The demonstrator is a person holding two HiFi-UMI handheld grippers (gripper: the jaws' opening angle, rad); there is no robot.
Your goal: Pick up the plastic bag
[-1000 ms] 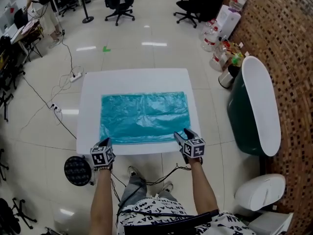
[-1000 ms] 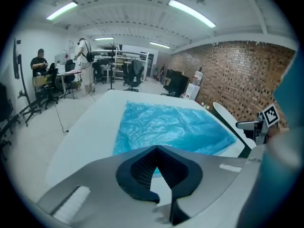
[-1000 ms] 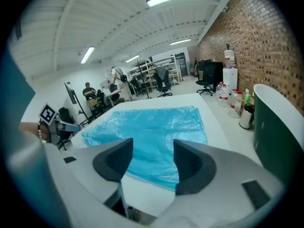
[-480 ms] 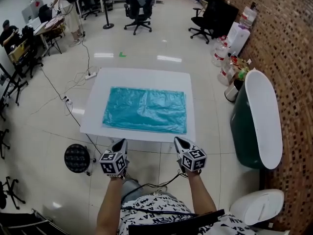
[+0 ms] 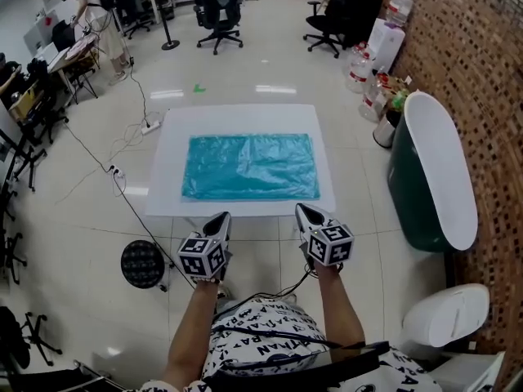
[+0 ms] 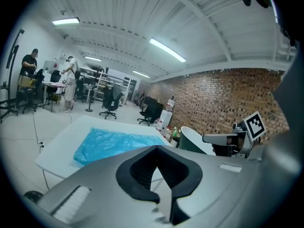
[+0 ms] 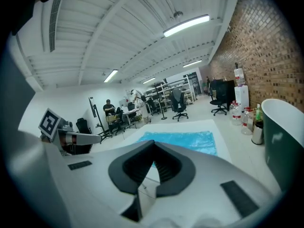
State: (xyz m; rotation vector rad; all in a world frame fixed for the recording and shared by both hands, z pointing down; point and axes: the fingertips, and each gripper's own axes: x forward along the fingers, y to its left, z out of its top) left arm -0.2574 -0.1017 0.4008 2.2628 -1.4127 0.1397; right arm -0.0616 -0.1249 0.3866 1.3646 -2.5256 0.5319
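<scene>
White table (image 5: 172, 182), green tub (image 5: 406, 196), office chairs (image 5: 215, 8)

— State of the left gripper (image 5: 223, 216)?
— Closed tight, nothing between the jaws; pointing forward and slightly down, on a bare left forearm (image 5: 192, 325).
— And the right gripper (image 5: 301, 209)?
— Closed and empty as well. Level with the other, side by side but apart, out in front of the torso; right forearm (image 5: 337, 309) bare too.

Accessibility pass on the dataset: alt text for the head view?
A teal plastic bag lies flat on a white table. The left tool and right tool, both shut and empty, hover short of its near edge.
</scene>
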